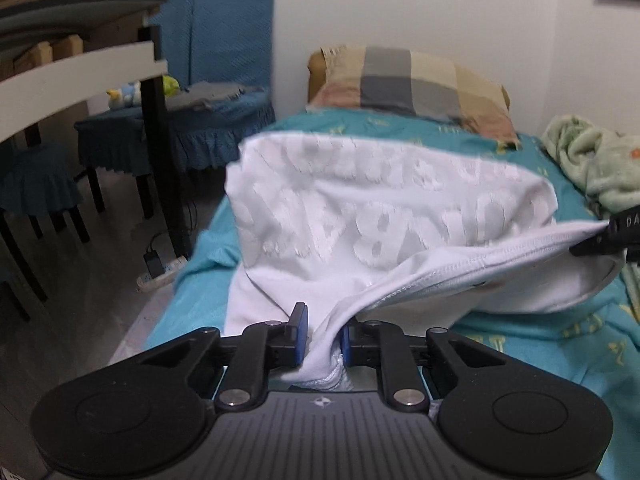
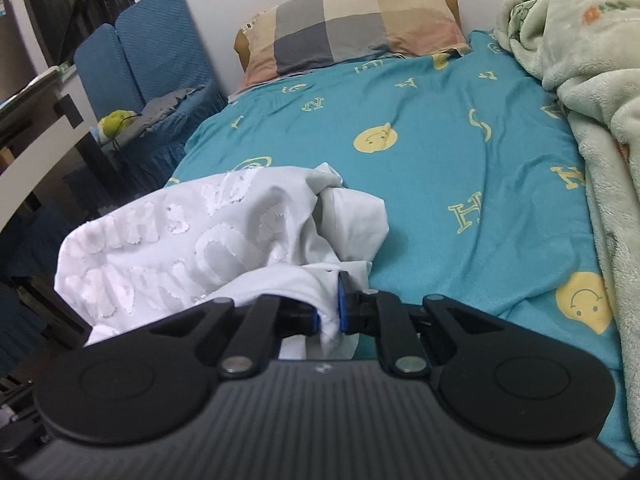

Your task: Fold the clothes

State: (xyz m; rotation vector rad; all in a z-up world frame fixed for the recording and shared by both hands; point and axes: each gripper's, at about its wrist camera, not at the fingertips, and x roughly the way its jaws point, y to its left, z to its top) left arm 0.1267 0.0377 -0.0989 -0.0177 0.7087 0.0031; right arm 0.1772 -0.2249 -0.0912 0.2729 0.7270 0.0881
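A white T-shirt (image 1: 380, 216) with raised white lettering hangs stretched above the teal bed sheet (image 1: 540, 344). My left gripper (image 1: 325, 332) is shut on a bunched edge of the shirt. My right gripper (image 2: 329, 310) is shut on another edge of the same shirt (image 2: 192, 248), which bulges up to its left. In the left wrist view the right gripper (image 1: 600, 236) shows at the far right, pinching the hem. The shirt's lower part is hidden under its own folds.
A checked pillow (image 2: 352, 28) lies at the head of the bed. A pale green fleece blanket (image 2: 600, 100) is heaped along the right side. Blue-covered chairs (image 1: 216, 92) and a table (image 1: 80, 68) stand left of the bed, with a power strip (image 1: 160, 276) on the floor.
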